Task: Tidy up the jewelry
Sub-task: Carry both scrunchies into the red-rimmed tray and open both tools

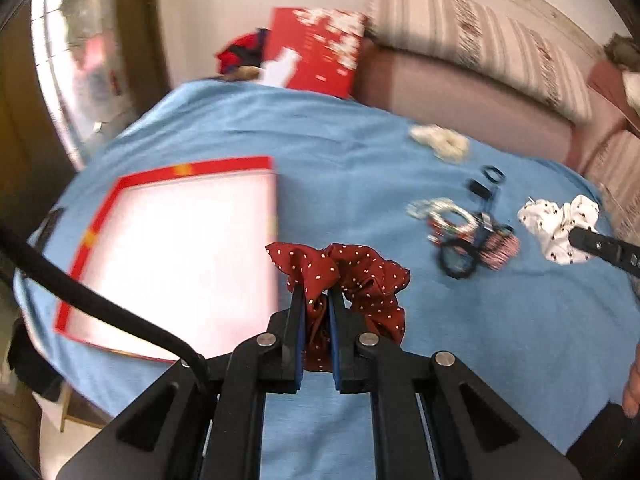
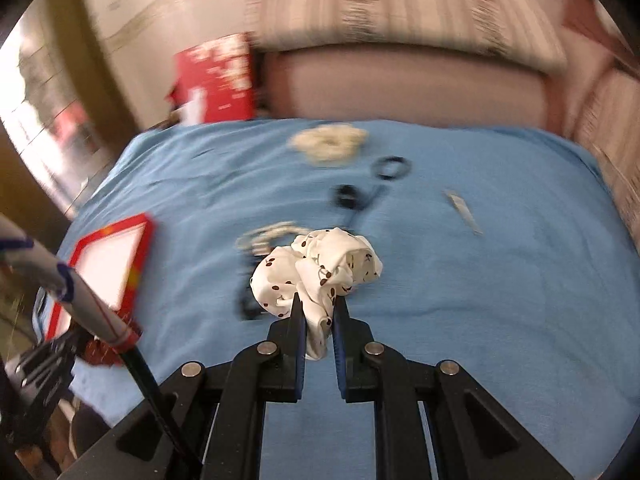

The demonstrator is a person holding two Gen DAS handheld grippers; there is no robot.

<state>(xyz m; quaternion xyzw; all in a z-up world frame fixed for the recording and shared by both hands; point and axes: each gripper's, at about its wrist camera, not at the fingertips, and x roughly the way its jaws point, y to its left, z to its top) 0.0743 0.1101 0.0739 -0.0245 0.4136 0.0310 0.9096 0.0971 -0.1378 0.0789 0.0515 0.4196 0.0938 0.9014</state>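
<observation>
My left gripper (image 1: 318,294) is shut on a dark red polka-dot scrunchie (image 1: 360,276) and holds it above the blue cloth, just right of the red-rimmed white box (image 1: 176,256). My right gripper (image 2: 320,300) is shut on a white cherry-print scrunchie (image 2: 320,264), also lifted; it shows in the left wrist view (image 1: 560,220) at the right. A cream scrunchie (image 2: 330,144), black hair ties (image 2: 392,168), a black clip (image 2: 346,196) and a bead bracelet pile (image 1: 452,220) lie on the cloth.
A blue cloth (image 2: 480,280) covers the table. A red printed box (image 1: 316,52) stands at the back left. A sofa with striped cushions (image 1: 480,40) lies behind. A small silver hair clip (image 2: 462,210) lies to the right.
</observation>
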